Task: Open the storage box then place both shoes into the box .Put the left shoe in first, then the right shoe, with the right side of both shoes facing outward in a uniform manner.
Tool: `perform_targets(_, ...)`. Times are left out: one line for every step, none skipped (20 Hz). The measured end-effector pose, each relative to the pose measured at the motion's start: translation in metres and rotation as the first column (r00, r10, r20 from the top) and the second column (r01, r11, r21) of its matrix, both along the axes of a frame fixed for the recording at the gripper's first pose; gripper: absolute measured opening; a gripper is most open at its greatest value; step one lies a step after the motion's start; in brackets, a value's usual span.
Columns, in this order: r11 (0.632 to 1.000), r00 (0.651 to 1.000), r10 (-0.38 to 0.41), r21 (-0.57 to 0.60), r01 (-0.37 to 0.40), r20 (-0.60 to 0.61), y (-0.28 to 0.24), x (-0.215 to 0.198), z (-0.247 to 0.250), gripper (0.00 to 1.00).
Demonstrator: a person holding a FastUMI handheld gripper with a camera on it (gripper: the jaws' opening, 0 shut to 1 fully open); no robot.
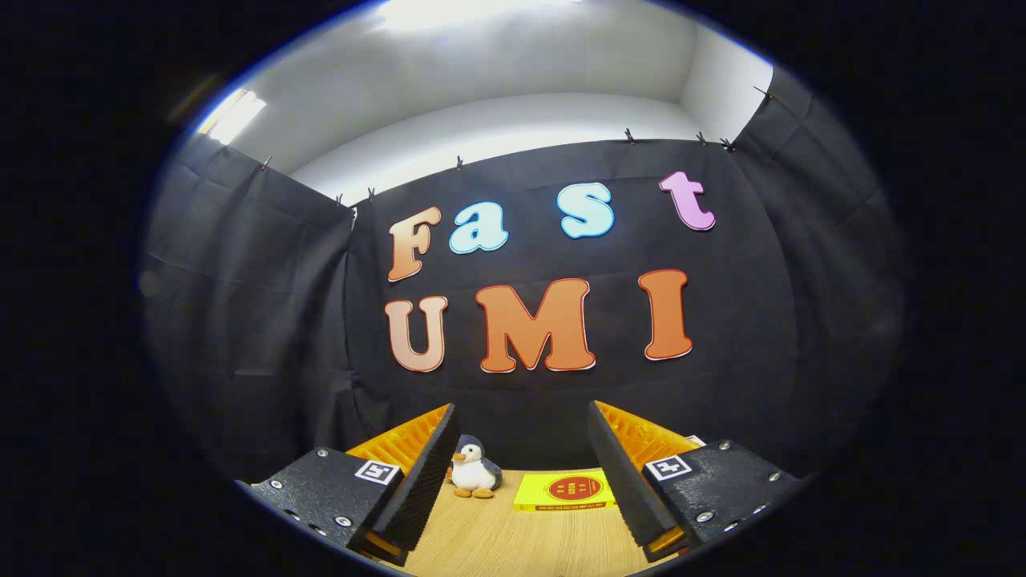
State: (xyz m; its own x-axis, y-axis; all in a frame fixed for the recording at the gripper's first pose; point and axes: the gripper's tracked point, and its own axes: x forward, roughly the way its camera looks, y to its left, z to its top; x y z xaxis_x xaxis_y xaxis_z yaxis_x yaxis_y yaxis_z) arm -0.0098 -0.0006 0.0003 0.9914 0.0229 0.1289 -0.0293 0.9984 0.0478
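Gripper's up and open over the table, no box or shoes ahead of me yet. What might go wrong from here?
1. The open gripper points at the booth wall, so swinging down toward the task items is blind at first.
2. A toy penguin and a yellow box sit on the wooden table just beyond the fingers; a low sweep may knock them.

The gripper view sits low over the wooden table [497,545], looking forward along the spread fingers of the gripper [521,449] toward the booth's back wall. A toy penguin [474,469] and a yellow box [565,491] stand near the table's far edge, close ahead.
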Motion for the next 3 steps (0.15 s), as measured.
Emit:
perform_targets(1.0,1.0,0.008,0.0,-0.008,-0.004,0.002,-0.0002,-0.0014,0.96)
perform_targets(1.0,1.0,0.013,-0.002,-0.013,-0.006,0.0045,0.0005,-0.0007,0.96)
perform_targets(1.0,1.0,0.014,-0.007,-0.015,-0.004,0.005,0.0014,-0.0004,0.96)
